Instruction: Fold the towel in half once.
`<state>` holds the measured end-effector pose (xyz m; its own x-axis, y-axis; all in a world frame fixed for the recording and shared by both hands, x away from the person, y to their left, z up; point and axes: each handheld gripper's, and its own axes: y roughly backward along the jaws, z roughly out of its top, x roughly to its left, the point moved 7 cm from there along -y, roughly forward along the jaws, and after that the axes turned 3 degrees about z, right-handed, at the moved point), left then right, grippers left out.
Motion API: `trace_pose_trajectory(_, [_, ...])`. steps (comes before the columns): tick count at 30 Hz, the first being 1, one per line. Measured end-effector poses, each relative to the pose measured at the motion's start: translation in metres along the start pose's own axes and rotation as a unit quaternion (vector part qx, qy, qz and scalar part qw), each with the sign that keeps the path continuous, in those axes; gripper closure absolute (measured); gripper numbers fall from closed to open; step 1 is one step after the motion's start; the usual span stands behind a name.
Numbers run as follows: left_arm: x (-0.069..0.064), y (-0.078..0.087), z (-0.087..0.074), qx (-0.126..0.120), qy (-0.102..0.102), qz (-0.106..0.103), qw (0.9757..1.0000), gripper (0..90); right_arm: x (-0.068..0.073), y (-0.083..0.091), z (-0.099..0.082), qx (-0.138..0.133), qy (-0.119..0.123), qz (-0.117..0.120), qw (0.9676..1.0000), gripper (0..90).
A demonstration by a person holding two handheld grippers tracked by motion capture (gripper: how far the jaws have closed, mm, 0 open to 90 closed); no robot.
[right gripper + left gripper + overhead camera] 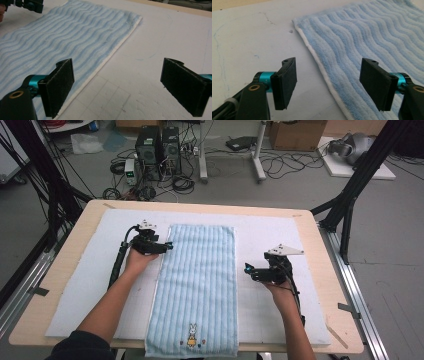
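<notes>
Light-blue ribbed terry towel (197, 287) lies flat along the white mat (75, 290) on the wooden table (60, 270), the left gripper (167, 247) straddling its left hem with jaws apart, the right gripper (248, 269) open just beside its right edge.

Two bare forearms reach up from the near edge in the high view, each hand wrapped around a black two-jaw gripper with a cable trailing back along the arm. The left gripper (167, 246) sits farther forward, pointing toward the person's right, its jaws parted with the flat black pads facing each other across a clear gap in the left gripper view. The right gripper (247, 269) is held nearer the body and points toward the person's left, a grey three-cornered plate on top, its jaws spread wide and pressing on nothing.
</notes>
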<state>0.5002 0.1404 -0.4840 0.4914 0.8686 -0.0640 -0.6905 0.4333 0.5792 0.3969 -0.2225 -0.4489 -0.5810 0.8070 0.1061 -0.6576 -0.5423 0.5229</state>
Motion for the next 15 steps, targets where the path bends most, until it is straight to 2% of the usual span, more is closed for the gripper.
trace_pose_trajectory(3, [-0.001,-0.003,-0.004,0.009,-0.002,0.002,0.9999,35.1,-0.001,0.0,-0.001,0.0,-0.001,-0.001,1.0,10.9])
trace_pose_trajectory(6, [-0.001,-0.006,-0.008,0.023,-0.017,0.003,0.9996,40.9,0.0,-0.001,-0.001,0.001,-0.003,0.0,1.0,10.8])
trace_pose_trajectory(9, [-0.003,-0.006,-0.008,0.024,-0.034,0.006,0.9991,46.7,0.001,-0.002,-0.002,0.004,-0.003,0.0,1.0,10.8])
trace_pose_trajectory(10, [-0.005,-0.005,-0.008,0.022,-0.039,0.0,0.999,50.8,0.001,-0.003,-0.002,0.006,-0.002,0.0,1.0,10.9])
trace_pose_trajectory(13, [-0.012,-0.004,-0.008,0.022,-0.065,-0.025,0.9973,71.1,0.002,-0.006,-0.003,0.01,-0.002,-0.002,0.9999,10.9])
trace_pose_trajectory(15, [-0.016,-0.005,-0.008,0.023,-0.072,-0.03,0.9967,82.9,0.002,-0.008,-0.004,0.013,-0.004,-0.004,0.9999,10.9])
